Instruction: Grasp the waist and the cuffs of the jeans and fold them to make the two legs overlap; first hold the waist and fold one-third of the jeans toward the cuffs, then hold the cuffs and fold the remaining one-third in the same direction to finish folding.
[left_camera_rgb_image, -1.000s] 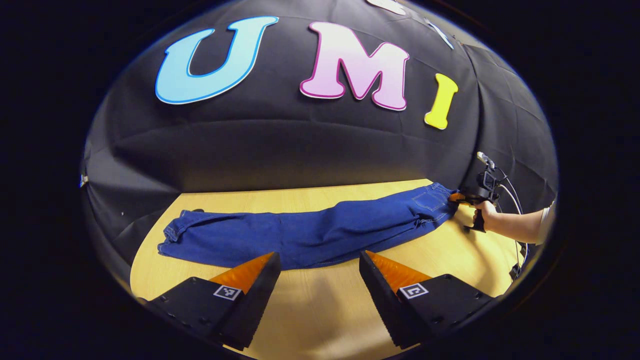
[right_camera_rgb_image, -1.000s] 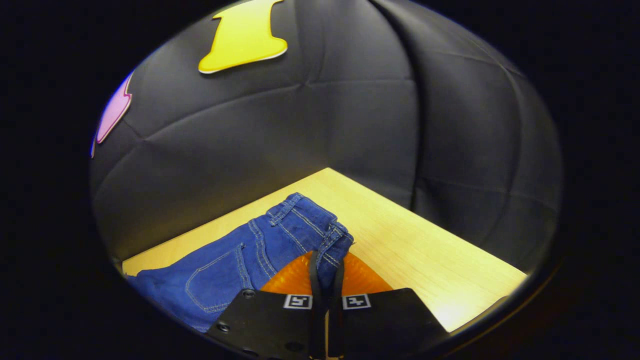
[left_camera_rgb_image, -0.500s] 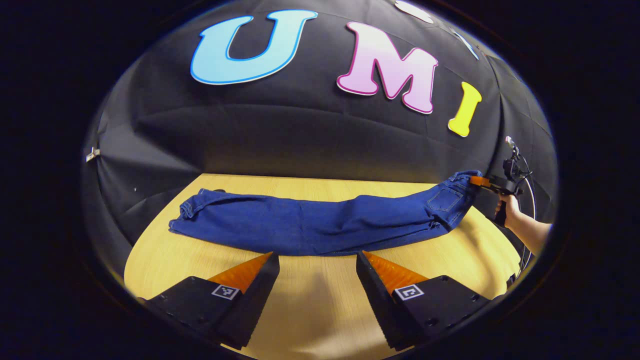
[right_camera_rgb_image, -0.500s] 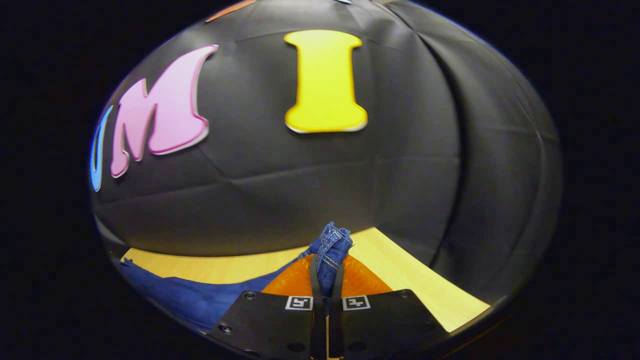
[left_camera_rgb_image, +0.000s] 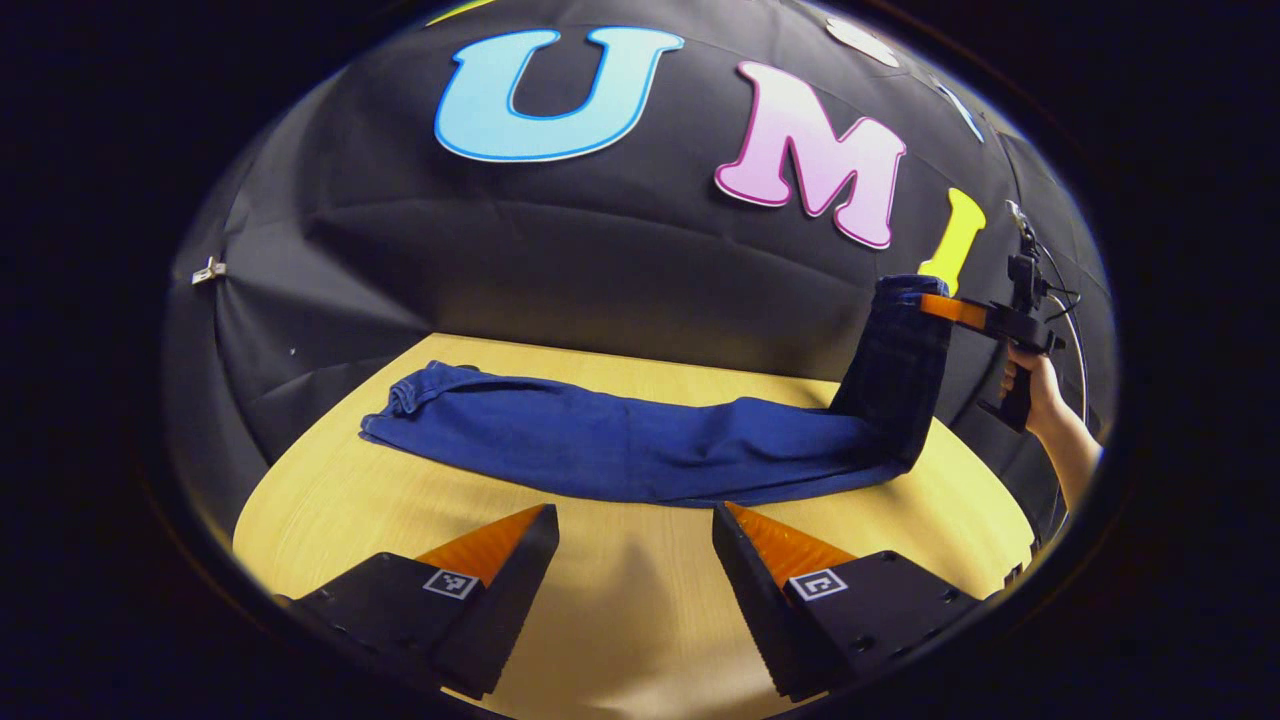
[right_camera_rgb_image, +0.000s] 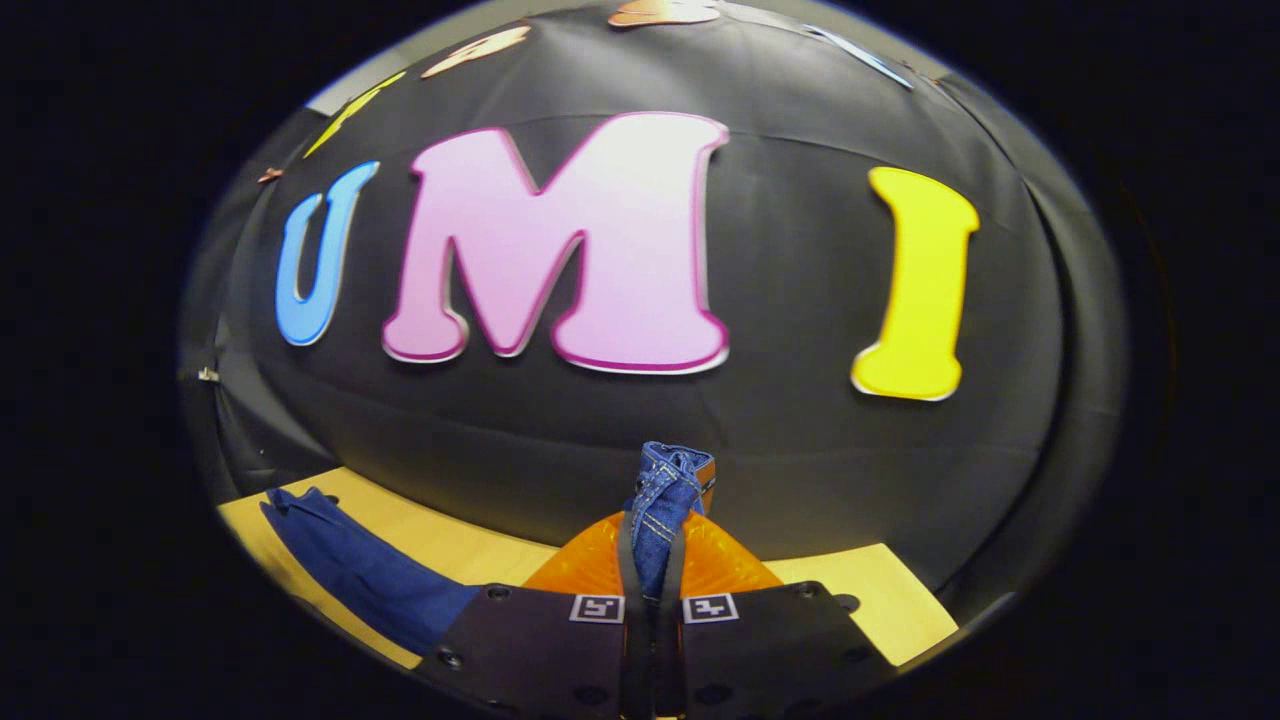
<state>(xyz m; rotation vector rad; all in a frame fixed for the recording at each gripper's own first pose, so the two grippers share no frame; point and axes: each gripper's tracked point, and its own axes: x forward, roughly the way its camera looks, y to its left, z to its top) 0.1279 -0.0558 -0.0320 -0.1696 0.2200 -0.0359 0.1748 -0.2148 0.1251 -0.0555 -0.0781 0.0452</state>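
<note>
Blue jeans lie lengthwise across the wooden table, legs overlapped, cuffs at the far left. The waist end is lifted off the table and hangs upright at the right. My right gripper is shut on the waistband, which sticks up between its fingers; in the left gripper view that gripper is held high by a hand. My left gripper hovers open above the table's near side, just short of the jeans' middle, with nothing between its fingers.
Bare wood lies in front of the jeans and around the cuffs. In the right gripper view the leg part of the jeans trails off to the lower left on the table. The black cloth wall closes in behind the table.
My right gripper has raised the waist from the table to well above it, and its view has swung left toward the wall. My left gripper stays open and has shifted slightly.
</note>
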